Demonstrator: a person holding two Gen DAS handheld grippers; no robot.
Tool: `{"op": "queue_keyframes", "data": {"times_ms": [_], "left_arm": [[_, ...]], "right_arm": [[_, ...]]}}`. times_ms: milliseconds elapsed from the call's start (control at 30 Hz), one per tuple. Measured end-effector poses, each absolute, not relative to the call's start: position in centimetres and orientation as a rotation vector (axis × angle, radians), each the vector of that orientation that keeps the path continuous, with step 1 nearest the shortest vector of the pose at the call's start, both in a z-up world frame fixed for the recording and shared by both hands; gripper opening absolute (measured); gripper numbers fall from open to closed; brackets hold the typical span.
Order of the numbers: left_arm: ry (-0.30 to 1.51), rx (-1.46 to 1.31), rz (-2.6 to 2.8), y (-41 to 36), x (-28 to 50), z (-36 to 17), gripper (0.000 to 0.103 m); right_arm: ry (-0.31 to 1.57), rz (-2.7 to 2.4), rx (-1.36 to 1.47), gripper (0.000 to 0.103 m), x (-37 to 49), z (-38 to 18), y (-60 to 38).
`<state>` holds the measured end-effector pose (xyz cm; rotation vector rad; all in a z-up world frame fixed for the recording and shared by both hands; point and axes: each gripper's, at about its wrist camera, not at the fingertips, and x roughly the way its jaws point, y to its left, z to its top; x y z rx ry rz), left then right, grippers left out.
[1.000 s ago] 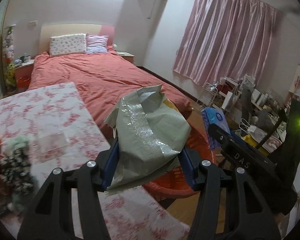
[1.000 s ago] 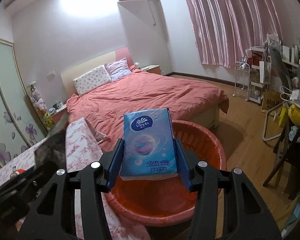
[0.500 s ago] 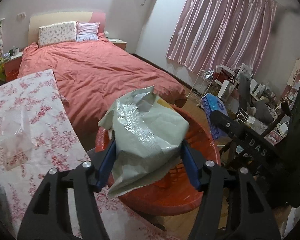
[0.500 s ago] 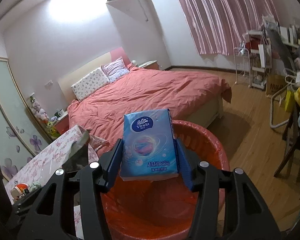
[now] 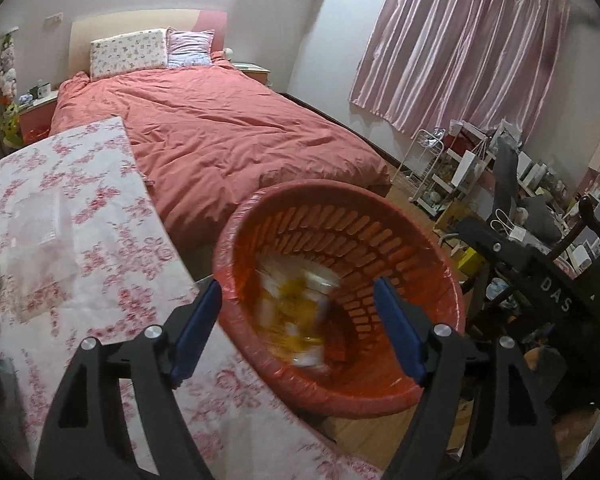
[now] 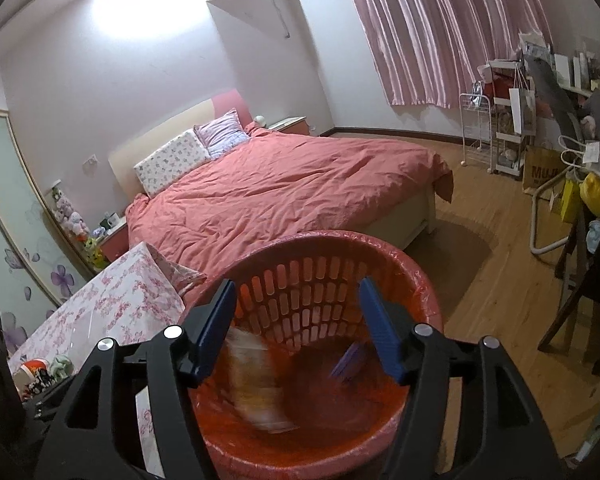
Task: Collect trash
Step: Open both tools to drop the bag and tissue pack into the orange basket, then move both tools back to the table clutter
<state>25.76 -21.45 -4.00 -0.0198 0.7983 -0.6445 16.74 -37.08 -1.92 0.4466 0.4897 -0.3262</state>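
Red plastic fills the space ahead of both sets of jaws: a slotted laundry-style basket (image 5: 340, 296) lined with a thin red bag, standing on the wooden floor (image 6: 500, 264) just beside a table with a flowered cloth (image 5: 100, 248).

Left gripper (image 5: 298, 330): its blue pads stand wide apart and are opening, with nothing clamped between them. Beyond and below the gap, inside the basket, a blurred whitish and yellow bundle of trash (image 5: 296, 300) shows, apart from both pads.

Right gripper (image 6: 296, 330): its jaws are also spread and opening, and no pad presses on anything. Seen through the gap, down in the basket, a blurred pale orange and white packet (image 6: 256, 380) lies close under the left pad, and a small bluish-purple thing (image 6: 350, 362) sits near the right pad; what it is I cannot tell because of the blur.

Past the basket, straight ahead of both grippers, stretches a bed with a salmon cover (image 6: 284, 192). Pink curtains (image 5: 460, 48) hang to the upper right.
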Motion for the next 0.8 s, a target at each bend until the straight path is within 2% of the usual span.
{"op": "queue_keyframes", "data": {"times_ms": [333, 600, 800], "left_arm": [[0.774, -0.012, -0.562, -16.5, 23.5, -2.2, 0.076], [0.735, -0.04, -0.384, -7.4, 21.2, -0.8, 0.076], [0.695, -0.061, -0.185, 0.5, 19.9, -0.2, 0.08]], "right_arm": [[0.499, -0.264, 0.375, 0.064, 16.6, 0.1, -34.0], [0.532, -0.134, 0.296, 0.064, 17.9, 0.8, -28.2], [0.569, 0.004, 0.23, 0.064, 19.8, 0.8, -21.8]]}}
